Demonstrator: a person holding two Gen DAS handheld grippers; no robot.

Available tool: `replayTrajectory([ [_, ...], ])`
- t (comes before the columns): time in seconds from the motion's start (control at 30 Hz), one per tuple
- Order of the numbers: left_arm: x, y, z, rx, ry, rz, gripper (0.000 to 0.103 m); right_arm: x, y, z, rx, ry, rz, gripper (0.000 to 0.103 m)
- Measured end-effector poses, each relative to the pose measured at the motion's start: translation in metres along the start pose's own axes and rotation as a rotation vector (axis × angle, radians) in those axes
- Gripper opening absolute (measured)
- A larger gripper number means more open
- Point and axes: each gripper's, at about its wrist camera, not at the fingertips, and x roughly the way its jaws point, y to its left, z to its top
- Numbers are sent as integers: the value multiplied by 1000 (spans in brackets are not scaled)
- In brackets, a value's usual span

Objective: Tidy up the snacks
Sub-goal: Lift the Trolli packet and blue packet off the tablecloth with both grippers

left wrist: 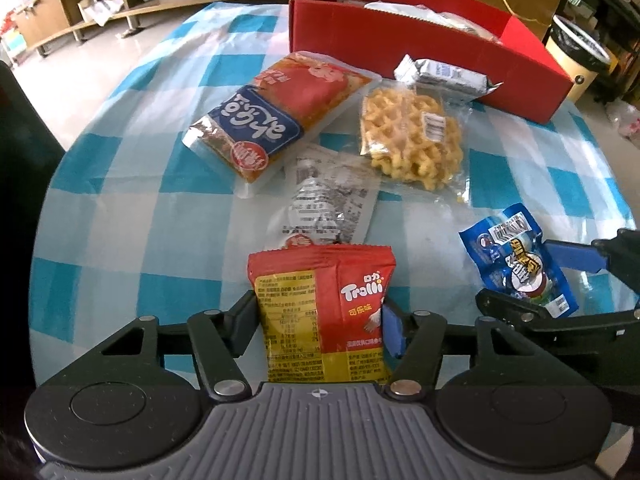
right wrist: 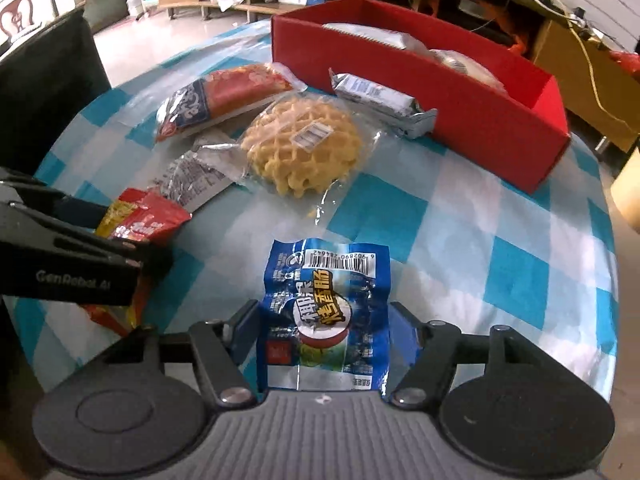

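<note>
Packets hide your pads: your left gripper (left wrist: 320,320) clamps the red Trolli bag (left wrist: 324,312), your right gripper (right wrist: 324,332) the blue packet (right wrist: 326,312), both over the checked cloth (right wrist: 480,240). Red box (right wrist: 440,92) contents stay mostly hidden behind its wall.

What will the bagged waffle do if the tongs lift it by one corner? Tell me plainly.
The waffle looks stiff and probably brittle: its open lattice could snap under a squeeze. Its clear wrapper lies loose and crinkled, so a corner grip would likely let the waffle sag and swing. The glossy film may slip.
</note>
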Motion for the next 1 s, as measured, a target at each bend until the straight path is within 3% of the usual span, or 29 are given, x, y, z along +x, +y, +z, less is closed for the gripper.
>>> replayTrajectory([
  [0.43,-20,-12,15,15,-93,-32,67,-30,-20,1,133,-158,34,64],
  [1.0,-27,-23,40,62,-193,9,67,-23,-40,-5,227,-217,43,64],
])
